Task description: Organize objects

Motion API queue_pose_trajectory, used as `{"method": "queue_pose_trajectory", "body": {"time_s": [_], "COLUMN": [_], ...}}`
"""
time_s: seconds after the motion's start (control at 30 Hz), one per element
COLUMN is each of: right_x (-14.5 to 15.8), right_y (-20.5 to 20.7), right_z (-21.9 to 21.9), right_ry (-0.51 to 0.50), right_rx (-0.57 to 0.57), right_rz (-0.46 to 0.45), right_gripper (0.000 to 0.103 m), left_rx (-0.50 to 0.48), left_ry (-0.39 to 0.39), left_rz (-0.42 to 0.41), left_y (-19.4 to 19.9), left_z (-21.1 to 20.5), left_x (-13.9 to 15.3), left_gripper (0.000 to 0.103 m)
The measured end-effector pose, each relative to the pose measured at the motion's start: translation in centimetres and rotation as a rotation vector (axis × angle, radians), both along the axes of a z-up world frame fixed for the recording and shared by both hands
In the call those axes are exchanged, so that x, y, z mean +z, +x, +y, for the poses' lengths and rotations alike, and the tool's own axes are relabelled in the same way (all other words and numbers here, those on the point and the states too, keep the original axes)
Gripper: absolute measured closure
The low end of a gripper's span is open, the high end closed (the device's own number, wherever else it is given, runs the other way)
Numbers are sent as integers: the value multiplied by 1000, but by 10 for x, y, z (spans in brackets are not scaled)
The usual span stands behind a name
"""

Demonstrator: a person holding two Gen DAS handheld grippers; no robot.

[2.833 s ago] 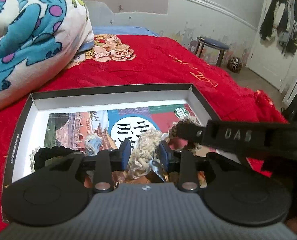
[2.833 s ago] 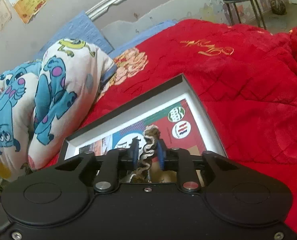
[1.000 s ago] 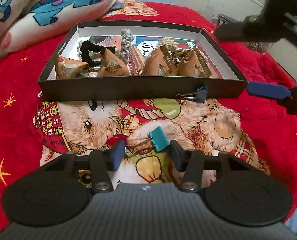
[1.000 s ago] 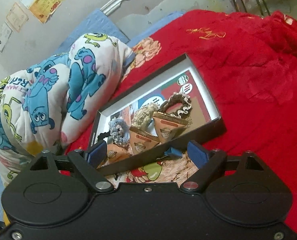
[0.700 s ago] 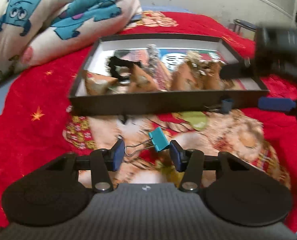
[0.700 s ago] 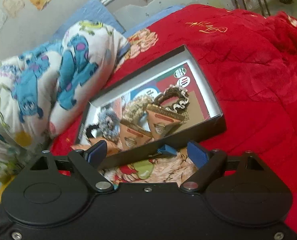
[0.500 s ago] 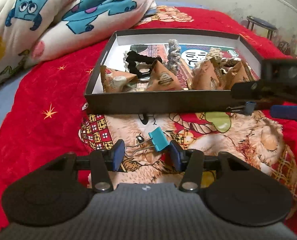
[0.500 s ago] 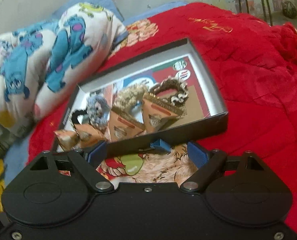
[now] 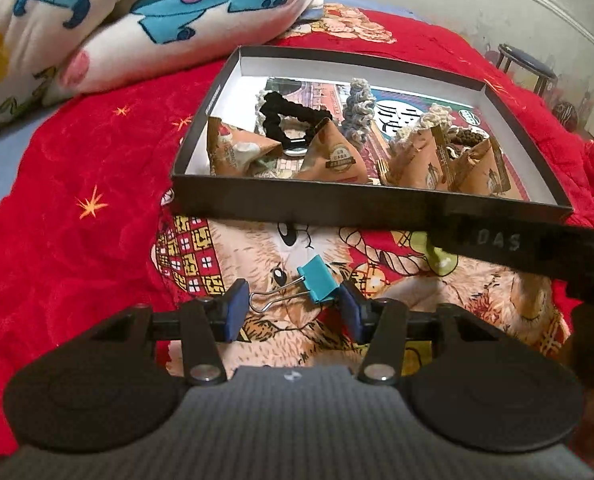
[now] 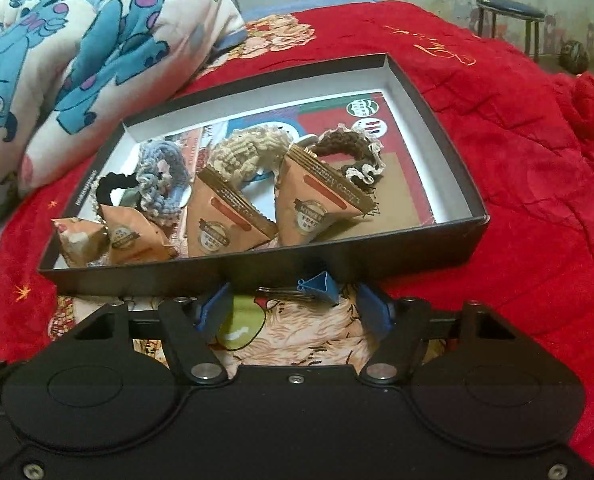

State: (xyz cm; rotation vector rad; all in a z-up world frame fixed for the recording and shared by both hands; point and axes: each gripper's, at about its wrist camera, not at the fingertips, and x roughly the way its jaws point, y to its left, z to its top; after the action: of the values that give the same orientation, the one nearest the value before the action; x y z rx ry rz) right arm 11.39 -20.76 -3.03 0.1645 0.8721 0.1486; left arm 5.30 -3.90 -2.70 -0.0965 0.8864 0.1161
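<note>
A black box (image 9: 337, 206) (image 10: 437, 248) on the red bed holds several brown triangular packets (image 9: 337, 160) (image 10: 317, 208) and knitted hair ties (image 9: 289, 116) (image 10: 349, 152). A teal binder clip (image 9: 317, 284) lies on the bear print between the fingers of my open left gripper (image 9: 293, 308). A blue binder clip (image 10: 317, 286) lies against the box's near wall, between the fingers of my open right gripper (image 10: 293, 308). The right gripper's arm (image 9: 517, 248) crosses the left wrist view at right.
A monster-print quilt (image 9: 117, 12) (image 10: 77, 40) is piled at the back left. A stool (image 9: 527, 64) (image 10: 509, 16) and a dark ball (image 10: 573, 56) stand beyond the bed at the far right. The bear print (image 9: 377, 272) covers the blanket in front of the box.
Both grippers let go of the hair ties in the box, opened and drew back. Each has since come down around a binder clip in front of the box.
</note>
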Motion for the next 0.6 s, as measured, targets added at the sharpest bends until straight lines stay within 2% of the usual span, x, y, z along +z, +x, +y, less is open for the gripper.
{"method": "queue_pose_trajectory", "body": {"time_s": [0.1, 0.27, 0.6], "right_x": [-1, 0, 6], "right_y": [-4, -3, -3], "right_z": [7, 3, -6], "right_ry": [-61, -32, 42], "right_rx": [-5, -7, -38], "right_rz": [-11, -9, 9], "right_gripper": [46, 57, 59], "left_rx": [-11, -20, -41], "left_ry": [34, 85, 191], "left_rz": [-9, -26, -55], "left_y": [-1, -4, -6], "left_z": [-6, -12, -26], "left_x": [-2, -3, -8], "left_gripper": [49, 49, 50]}}
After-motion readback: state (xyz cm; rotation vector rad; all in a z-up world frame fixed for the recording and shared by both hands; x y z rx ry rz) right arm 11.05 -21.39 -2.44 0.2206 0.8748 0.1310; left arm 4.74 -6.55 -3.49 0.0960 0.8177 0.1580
